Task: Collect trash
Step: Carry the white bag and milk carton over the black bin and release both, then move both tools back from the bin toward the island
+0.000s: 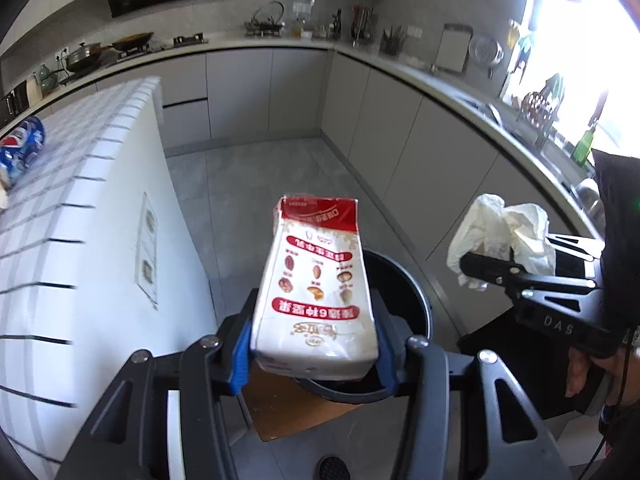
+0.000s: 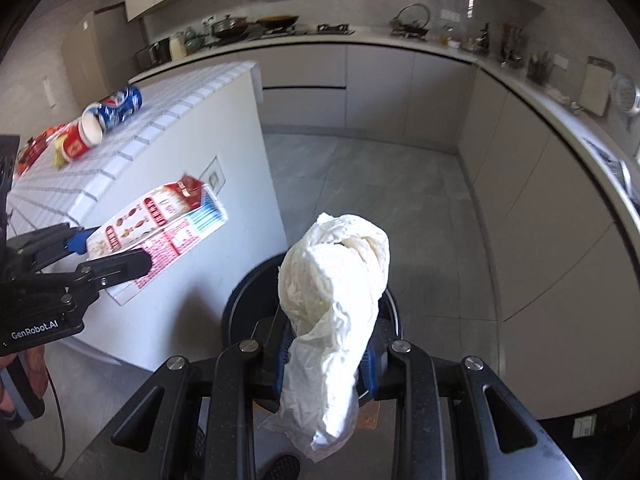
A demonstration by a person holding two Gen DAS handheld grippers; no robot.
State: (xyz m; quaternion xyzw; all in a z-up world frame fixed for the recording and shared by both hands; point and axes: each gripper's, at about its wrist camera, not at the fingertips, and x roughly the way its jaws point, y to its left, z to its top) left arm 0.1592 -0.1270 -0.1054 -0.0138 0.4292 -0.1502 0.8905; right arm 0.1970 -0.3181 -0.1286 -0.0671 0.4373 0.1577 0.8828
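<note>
My left gripper (image 1: 316, 344) is shut on a white and red milk carton (image 1: 316, 296) and holds it in the air above a black round trash bin (image 1: 404, 300) on the floor. My right gripper (image 2: 326, 356) is shut on a crumpled white paper wad (image 2: 332, 304) above the same bin (image 2: 248, 296). The carton (image 2: 156, 228) and left gripper (image 2: 108, 256) also show at the left of the right wrist view. The paper wad (image 1: 500, 232) and right gripper (image 1: 492, 260) show at the right of the left wrist view.
A white tiled island (image 2: 192, 104) stands at the left, with a blue Pepsi can (image 2: 120, 106), a red paper cup (image 2: 82, 140) and red wrappers (image 2: 36, 148) on it. Grey cabinets and a worktop (image 1: 400, 68) run around the back and right. A brown board (image 1: 288, 404) lies under the bin.
</note>
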